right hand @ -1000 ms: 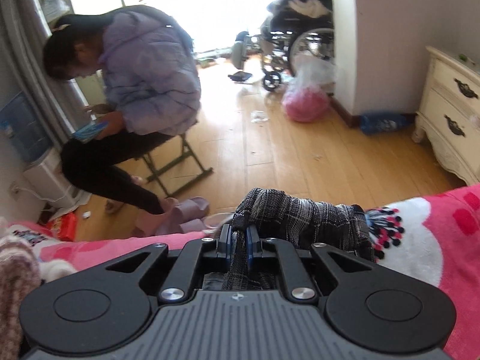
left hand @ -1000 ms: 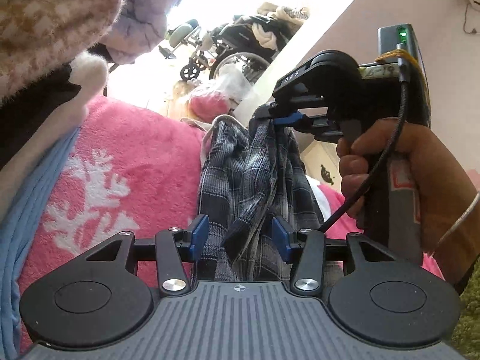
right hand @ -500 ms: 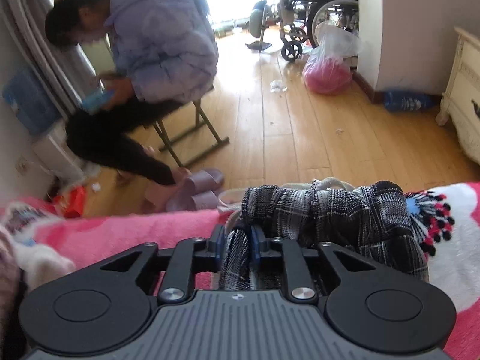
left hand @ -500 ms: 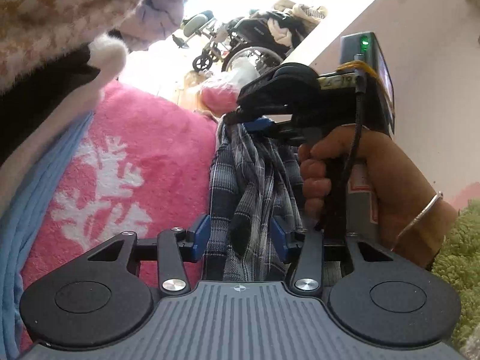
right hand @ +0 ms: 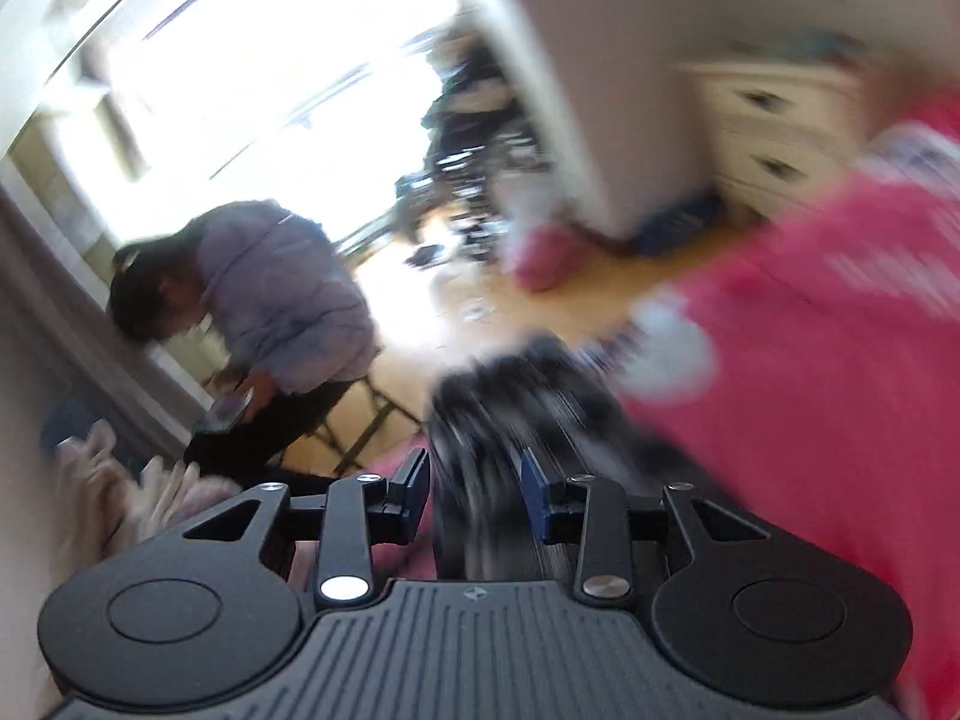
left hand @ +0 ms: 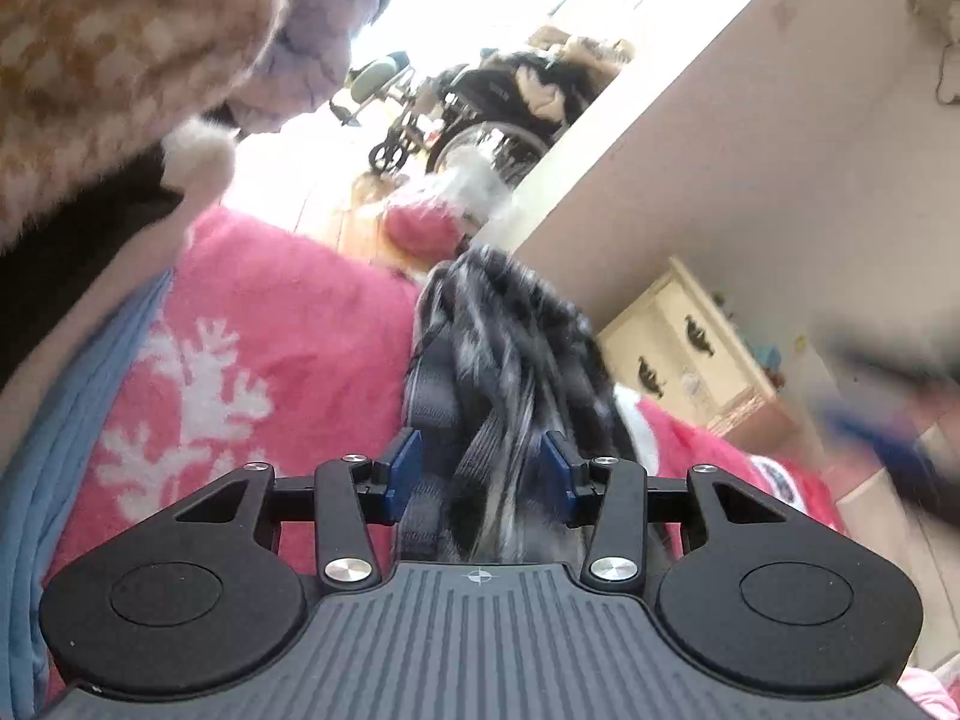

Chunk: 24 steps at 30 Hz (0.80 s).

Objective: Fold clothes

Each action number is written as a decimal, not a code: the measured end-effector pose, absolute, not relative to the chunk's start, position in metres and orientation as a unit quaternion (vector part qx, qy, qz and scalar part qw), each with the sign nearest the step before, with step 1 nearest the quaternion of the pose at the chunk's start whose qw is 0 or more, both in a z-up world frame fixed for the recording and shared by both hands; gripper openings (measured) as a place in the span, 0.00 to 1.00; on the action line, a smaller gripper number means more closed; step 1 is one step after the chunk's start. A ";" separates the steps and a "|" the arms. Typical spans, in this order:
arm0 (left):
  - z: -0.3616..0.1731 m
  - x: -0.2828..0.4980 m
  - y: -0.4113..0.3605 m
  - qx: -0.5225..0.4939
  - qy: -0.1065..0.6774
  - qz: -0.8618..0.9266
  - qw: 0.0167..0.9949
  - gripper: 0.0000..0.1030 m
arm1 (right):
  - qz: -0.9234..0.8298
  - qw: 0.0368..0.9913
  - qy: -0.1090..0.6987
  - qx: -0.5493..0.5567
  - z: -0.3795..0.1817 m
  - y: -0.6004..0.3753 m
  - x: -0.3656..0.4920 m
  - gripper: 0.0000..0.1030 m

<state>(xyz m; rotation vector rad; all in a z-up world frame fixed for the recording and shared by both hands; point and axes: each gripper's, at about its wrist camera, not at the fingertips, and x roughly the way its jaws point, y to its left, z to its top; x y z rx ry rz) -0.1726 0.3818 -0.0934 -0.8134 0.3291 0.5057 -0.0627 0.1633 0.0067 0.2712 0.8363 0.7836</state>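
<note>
Grey-and-black plaid cloth, a crumpled checked garment (left hand: 510,354), lies bunched on the pink fleece blanket with white coral shapes (left hand: 282,330), and from the left wrist it runs straight up between the blue pads of the left gripper (left hand: 480,468). Those jaws stand partly apart with a gap showing at each pad, so I judge the cloth passes through without being pinched. A cream chest of drawers (left hand: 684,354) stands beyond.

From the right wrist everything smears, but the same plaid garment (right hand: 510,420) streaks between the blue pads of the right gripper (right hand: 474,483). Its jaws have just been opening; the cloth lies between them, apparently let go. A seated person in a lilac jacket (right hand: 276,300) is off to the side.

To fold well, I'd say each gripper should seek a clean edge or corner, not the bunched middle, and spread the garment flat on the blanket first.
</note>
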 end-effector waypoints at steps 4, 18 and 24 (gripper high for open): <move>-0.090 -0.168 0.380 -0.364 0.160 0.244 0.885 0.38 | 0.286 0.840 0.408 0.214 -0.029 0.077 -0.141 0.32; -0.069 -0.148 0.374 -0.271 0.181 0.263 0.908 0.30 | 0.256 0.809 0.376 0.372 -0.077 -0.024 -0.187 0.26; -0.075 -0.086 0.378 -0.214 0.263 0.263 0.903 0.31 | 0.262 0.785 0.384 0.409 -0.099 -0.036 -0.192 0.26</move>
